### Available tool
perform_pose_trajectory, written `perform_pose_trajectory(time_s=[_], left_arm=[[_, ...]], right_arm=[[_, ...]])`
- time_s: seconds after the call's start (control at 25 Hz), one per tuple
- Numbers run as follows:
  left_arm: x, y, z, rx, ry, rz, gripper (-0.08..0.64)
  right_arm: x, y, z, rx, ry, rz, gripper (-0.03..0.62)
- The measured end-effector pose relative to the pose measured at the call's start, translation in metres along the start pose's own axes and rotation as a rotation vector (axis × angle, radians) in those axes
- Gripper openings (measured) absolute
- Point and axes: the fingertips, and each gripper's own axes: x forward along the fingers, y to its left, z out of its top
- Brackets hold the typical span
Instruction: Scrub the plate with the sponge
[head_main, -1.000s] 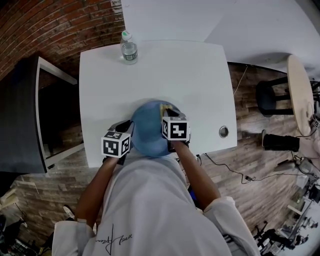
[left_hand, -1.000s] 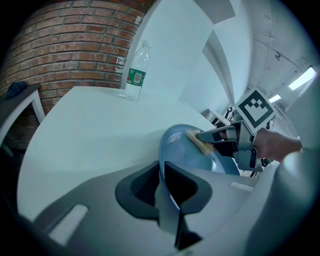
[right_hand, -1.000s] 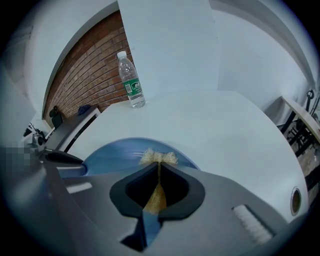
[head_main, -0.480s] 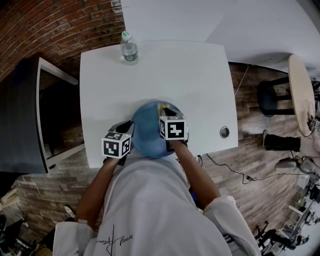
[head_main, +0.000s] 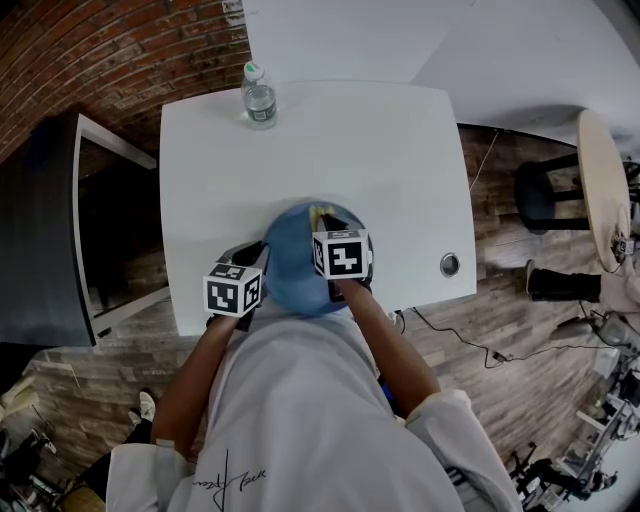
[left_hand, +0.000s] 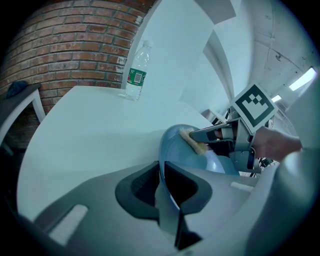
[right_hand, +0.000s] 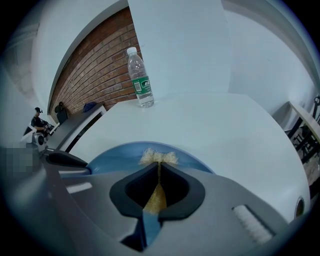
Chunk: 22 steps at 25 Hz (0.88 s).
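Mid-scrub: left tool (left_hand: 165, 175) clamped on plate (left_hand: 176, 146) rim, right tool (right_hand: 158, 174) pinching sponge (right_hand: 158, 157) against far edge; remaining surface probably unscrubbed.

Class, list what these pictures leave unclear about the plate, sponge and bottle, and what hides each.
1. Head view: most of the yellow sponge, under the right hand-held gripper's marker cube.
2. Right gripper view: the round blue plate's near part, behind that gripper's body.
3. All views: the clear plastic bottle's label print, too small.
4. Left gripper view: whether the plate touches the white table; gripper body blocks it.
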Motion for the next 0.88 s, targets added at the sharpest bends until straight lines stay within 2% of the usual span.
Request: perform_pose_trajectory(time_s=[0.88], left_arm=[[-0.001,0.000,0.000,-0.013,-0.004,0.004,0.044]], right_arm=[[0.006,0.025,0.003,-0.062,0.014,0.057,0.023]])
